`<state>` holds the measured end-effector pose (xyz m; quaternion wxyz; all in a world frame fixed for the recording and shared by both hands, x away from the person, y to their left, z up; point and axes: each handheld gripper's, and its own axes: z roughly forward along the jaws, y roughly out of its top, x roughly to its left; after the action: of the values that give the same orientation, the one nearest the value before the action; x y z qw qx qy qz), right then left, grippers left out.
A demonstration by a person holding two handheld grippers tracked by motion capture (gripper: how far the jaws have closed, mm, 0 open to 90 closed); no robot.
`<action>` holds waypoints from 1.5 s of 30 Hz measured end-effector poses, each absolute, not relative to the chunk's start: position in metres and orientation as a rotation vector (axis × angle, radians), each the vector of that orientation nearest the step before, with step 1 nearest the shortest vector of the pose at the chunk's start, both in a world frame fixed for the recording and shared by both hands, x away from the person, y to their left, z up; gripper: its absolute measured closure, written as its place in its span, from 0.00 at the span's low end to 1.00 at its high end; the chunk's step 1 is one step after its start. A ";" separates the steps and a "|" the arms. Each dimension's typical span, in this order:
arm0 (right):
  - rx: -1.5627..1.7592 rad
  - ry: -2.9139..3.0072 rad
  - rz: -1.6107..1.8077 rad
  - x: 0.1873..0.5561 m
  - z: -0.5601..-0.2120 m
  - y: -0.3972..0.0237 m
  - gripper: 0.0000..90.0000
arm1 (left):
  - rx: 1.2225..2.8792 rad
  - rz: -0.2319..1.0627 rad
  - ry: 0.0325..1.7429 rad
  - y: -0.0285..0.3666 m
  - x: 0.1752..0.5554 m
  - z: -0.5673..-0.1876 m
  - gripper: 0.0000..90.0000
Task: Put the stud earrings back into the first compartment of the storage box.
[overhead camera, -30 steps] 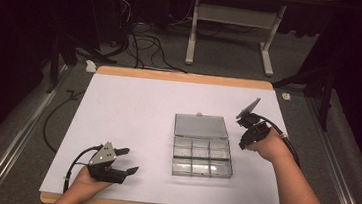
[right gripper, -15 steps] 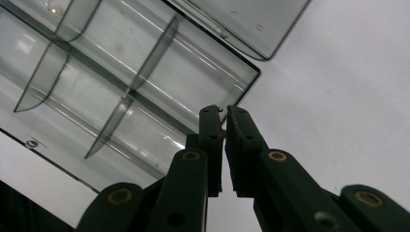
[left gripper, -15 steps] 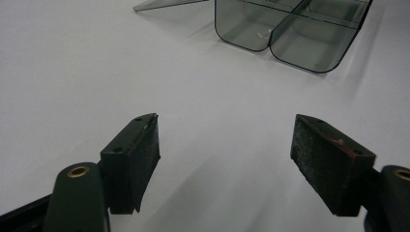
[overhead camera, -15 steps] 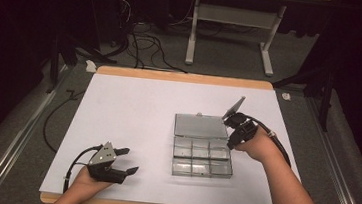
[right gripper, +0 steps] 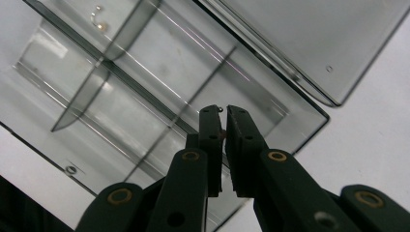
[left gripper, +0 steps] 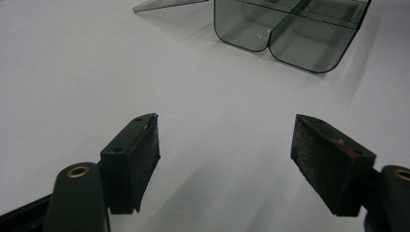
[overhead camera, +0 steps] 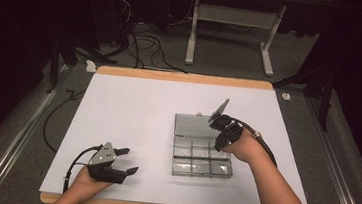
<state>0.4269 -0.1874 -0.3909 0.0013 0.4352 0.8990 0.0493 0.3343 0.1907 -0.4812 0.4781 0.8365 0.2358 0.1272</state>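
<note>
A clear smoky plastic compartment box (overhead camera: 201, 168) lies open on the white table, its lid (overhead camera: 192, 125) flat behind it. My right gripper (overhead camera: 218, 146) hangs over the box's right back compartments, pointing down. In the right gripper view its jaws (right gripper: 224, 112) are pressed together above a compartment of the box (right gripper: 145, 82), and a tiny metal piece (right gripper: 220, 109) peeks out at the tips. A small metal hook (right gripper: 98, 19) lies in another compartment. My left gripper (overhead camera: 130, 161) rests near the front left, open and empty (left gripper: 227, 154), facing the box (left gripper: 290, 43).
The white sheet (overhead camera: 133, 112) covers the wooden-edged table. Cables (overhead camera: 139, 43) and a table frame (overhead camera: 231, 31) are on the floor beyond the far edge. A cable (overhead camera: 260, 142) trails along the right forearm.
My right gripper has moved left and down, from beside the box's right back corner to over its compartments. The left gripper has stayed still.
</note>
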 end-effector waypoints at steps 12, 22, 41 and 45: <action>1.292 2.869 0.159 0.425 -0.395 -0.154 0.96 | 2.042 0.308 0.574 0.191 0.334 -0.481 0.29; 1.231 2.909 0.179 0.426 -0.399 -0.128 0.96 | 2.042 0.307 0.572 0.191 0.334 -0.481 0.29; 1.141 2.968 0.182 0.432 -0.419 -0.088 0.96 | 2.043 0.304 0.569 0.191 0.334 -0.481 0.29; 1.159 2.964 0.165 0.433 -0.427 -0.086 0.95 | 2.043 0.304 0.570 0.191 0.334 -0.481 0.29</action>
<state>0.4331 -0.0862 -0.4268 -0.0224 0.3635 0.9299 0.0519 0.3345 0.1911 -0.4812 0.4789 0.8371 0.2333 0.1246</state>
